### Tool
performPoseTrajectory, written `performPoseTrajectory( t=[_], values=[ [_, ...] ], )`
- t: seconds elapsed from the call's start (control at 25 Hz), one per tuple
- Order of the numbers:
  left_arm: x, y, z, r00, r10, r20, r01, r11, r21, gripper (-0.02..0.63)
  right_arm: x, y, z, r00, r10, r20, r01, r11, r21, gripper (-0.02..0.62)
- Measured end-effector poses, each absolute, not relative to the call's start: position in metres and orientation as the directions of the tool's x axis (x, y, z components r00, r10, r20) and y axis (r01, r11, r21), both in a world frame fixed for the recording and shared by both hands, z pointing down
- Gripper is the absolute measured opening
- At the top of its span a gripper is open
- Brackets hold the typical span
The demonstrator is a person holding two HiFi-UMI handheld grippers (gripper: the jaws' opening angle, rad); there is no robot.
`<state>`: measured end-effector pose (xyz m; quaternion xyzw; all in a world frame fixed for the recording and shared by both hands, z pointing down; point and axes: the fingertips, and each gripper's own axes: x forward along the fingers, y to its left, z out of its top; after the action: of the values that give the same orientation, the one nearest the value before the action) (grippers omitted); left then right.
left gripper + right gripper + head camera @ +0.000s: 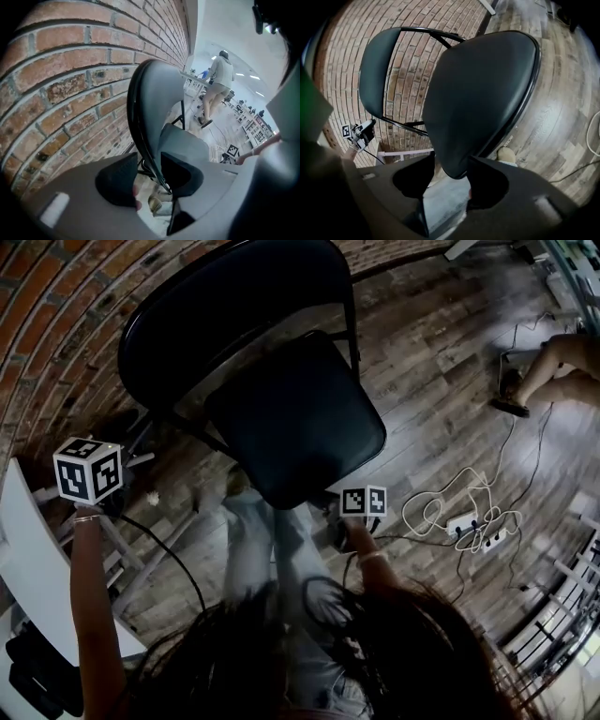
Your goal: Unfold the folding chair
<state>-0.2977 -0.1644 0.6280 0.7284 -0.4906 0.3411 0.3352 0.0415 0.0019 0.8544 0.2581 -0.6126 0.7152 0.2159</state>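
Note:
A black folding chair stands against the brick wall, its backrest [234, 306] upright and its padded seat [300, 418] tilted, part way down. My right gripper [336, 509] is at the seat's front edge. In the right gripper view the rounded front tip of the seat [483, 98] pokes between the jaws of the right gripper [447, 180], which stand apart around it. My left gripper [127, 460] is at the chair's left side. In the left gripper view the black frame tube [140, 126] runs down between the spread jaws of the left gripper [146, 176]; no pad visibly presses on it.
The brick wall [56, 315] is close behind the chair. A white table [28, 549] stands at the left. A power strip with looped cables [469, 521] lies on the wood floor at the right. Another person's legs [562, 371] are at the far right.

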Motion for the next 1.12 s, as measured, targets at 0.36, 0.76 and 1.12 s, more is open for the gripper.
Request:
performPoseTrajectory(
  t=[0.36, 0.76, 1.12],
  values=[
    [-0.259, -0.086, 0.647, 0.31, -0.472, 0.825, -0.945, -0.25, 0.212, 0.156, 0.055, 0.023, 0.854, -0.749, 0.037, 0.661, -0.661, -0.098, -0.744, 0.171],
    [-0.209, -0.015, 0.644, 0.351, -0.492, 0.797, -0.936, -0.156, 0.316, 0.115, 0.035, 0.036, 0.824, -0.747, 0.051, 0.663, -0.663, 0.011, -0.748, 0.124],
    [-0.168, 0.034, 0.61, 0.387, -0.534, 0.752, -0.911, -0.094, 0.401, 0.091, 0.052, 0.059, 0.781, -0.726, -0.021, 0.687, -0.687, 0.067, -0.724, 0.08]
  ],
)
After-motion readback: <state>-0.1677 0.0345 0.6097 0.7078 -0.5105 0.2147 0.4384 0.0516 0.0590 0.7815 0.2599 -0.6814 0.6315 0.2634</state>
